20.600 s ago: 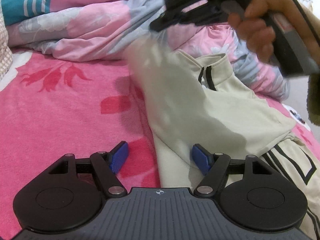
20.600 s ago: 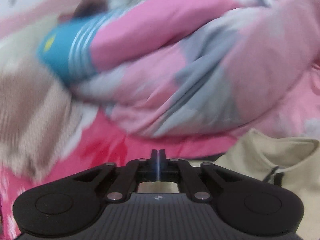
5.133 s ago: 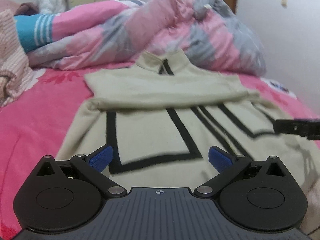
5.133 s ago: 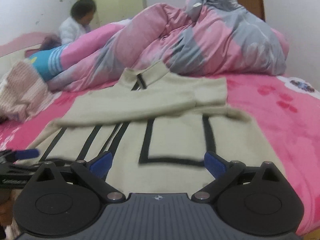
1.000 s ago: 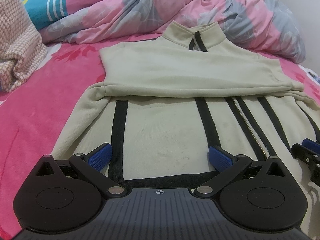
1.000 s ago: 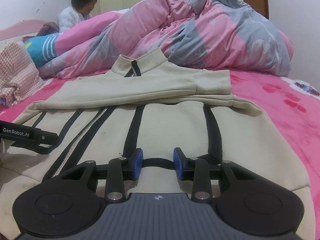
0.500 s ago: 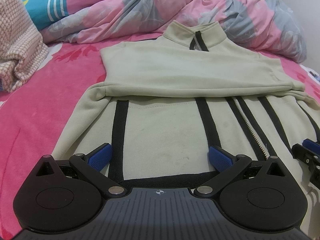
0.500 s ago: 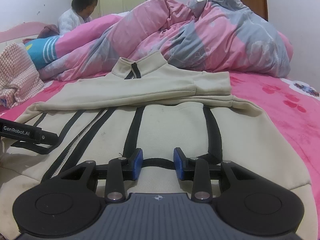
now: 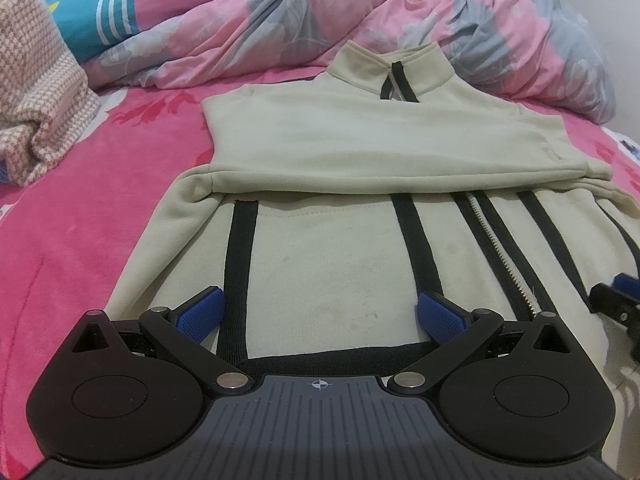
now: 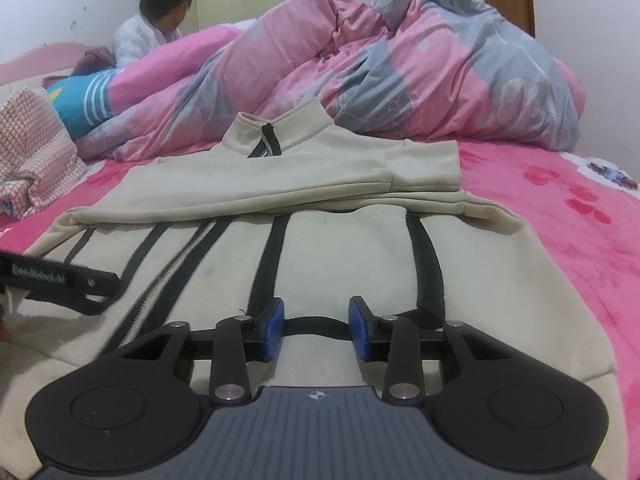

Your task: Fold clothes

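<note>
Pink bed [image 9: 60, 240] under jacket [image 9: 340, 264]: left gripper [image 9: 320, 312] wide open, right gripper [image 10: 316, 330] opening, empty; only right view shows a person [image 10: 152, 28].

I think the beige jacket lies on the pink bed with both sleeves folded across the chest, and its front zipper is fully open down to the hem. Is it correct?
Not quite. The beige jacket does lie on the pink bed with its sleeves folded across the chest, but the zipper is closed: both wrist views show its teeth joined between the black stripes.
</note>
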{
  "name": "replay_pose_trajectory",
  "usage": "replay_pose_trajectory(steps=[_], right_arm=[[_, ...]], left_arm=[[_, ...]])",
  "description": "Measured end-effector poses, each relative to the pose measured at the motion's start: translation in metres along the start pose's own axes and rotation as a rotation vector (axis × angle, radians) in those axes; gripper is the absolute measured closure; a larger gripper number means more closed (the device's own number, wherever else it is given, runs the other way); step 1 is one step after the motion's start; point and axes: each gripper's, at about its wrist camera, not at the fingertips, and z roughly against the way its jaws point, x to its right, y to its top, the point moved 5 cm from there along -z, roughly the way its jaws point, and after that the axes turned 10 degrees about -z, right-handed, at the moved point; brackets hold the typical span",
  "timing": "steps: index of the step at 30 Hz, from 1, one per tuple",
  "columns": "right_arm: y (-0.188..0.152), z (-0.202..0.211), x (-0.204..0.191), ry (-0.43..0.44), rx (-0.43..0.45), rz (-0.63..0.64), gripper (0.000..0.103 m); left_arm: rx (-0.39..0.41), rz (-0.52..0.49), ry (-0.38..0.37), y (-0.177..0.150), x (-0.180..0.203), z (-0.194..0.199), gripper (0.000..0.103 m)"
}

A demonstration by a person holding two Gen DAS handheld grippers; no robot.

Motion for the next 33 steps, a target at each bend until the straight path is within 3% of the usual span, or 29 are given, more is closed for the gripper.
replay_pose_trajectory(steps=[6,12,19,23,33], right_arm=[[0.007,0.017,-0.026,0.097,0.016,0.041,0.06],[-0.017,0.006,-0.03,0.095,-0.048,0.077,0.06],[-0.004,0.021,-0.033,0.146,-0.009,0.056,0.06],[-0.021,0.004,-0.032,0.127,-0.06,0.091,0.058],[-0.022,0.007,-0.03,0.133,-0.054,0.08,0.058]], left_arm=[[-0.002,-0.001,0.005,0.0,0.0,0.001,0.0],[0.001,-0.004,0.006,0.0,0.001,0.001,0.0],[0.003,-0.005,0.009,0.0,0.0,0.001,0.0],[0.005,-0.007,0.01,0.0,0.0,0.001,0.0],[0.005,-0.006,0.009,0.0,0.001,0.001,0.0]])
